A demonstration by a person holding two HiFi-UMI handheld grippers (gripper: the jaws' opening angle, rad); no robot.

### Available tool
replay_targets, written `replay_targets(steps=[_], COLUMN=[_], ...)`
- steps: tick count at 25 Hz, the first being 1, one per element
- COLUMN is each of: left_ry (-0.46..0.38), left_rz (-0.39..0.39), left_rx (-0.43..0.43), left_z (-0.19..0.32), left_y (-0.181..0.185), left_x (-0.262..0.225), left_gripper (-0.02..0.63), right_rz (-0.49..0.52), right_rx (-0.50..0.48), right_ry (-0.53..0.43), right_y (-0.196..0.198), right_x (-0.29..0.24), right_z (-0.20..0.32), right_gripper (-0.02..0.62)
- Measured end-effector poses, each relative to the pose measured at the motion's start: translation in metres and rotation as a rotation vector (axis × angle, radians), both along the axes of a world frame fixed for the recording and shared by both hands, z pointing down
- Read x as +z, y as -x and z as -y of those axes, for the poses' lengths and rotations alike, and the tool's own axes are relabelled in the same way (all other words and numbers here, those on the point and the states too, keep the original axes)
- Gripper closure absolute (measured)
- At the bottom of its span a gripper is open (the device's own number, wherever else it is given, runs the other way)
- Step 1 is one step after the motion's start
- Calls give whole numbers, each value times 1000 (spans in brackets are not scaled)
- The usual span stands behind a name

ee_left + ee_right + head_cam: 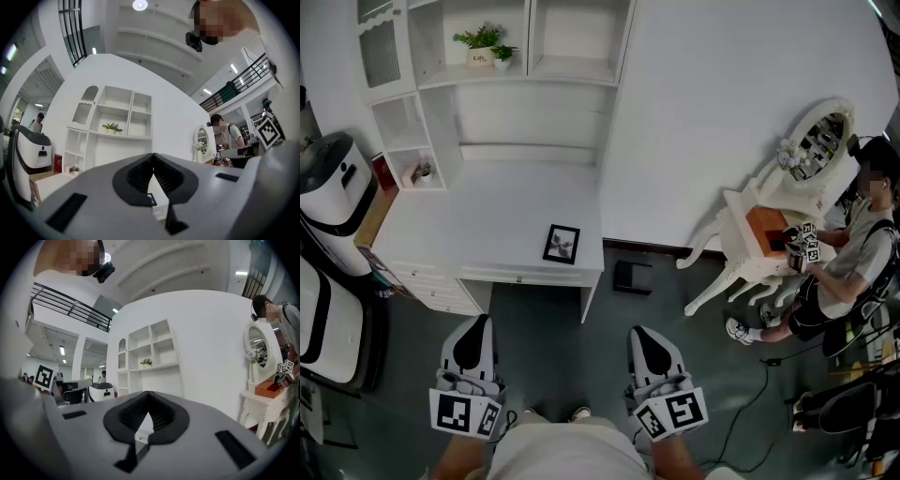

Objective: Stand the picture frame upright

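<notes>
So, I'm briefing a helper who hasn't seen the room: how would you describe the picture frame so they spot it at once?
Find the white desk with shelves above it. The picture frame lies flat near its front right corner. It is the only black-edged thing on that white top; the potted plants sit in the shelves.
</notes>
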State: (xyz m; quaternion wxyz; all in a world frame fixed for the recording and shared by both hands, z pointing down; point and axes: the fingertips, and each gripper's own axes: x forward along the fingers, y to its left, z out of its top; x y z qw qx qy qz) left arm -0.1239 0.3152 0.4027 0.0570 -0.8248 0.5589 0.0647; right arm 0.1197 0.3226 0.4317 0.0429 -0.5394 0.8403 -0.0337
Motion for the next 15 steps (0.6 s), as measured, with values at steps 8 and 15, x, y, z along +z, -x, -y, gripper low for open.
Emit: replay_targets(steps=[8, 15], left_ry=[24, 21], left_rz=[-12, -6], left_rx=[-11, -6], left_z=[1, 3], left_y=[7, 4], left_x=[5, 1], left_gripper=[589, 589], right_rz=[12, 24], right_rx=[-7, -9], right_ry=[11, 14], right_y=[3, 2], right_x=[4, 5], right_z=[-3, -2], right_gripper=[586, 586])
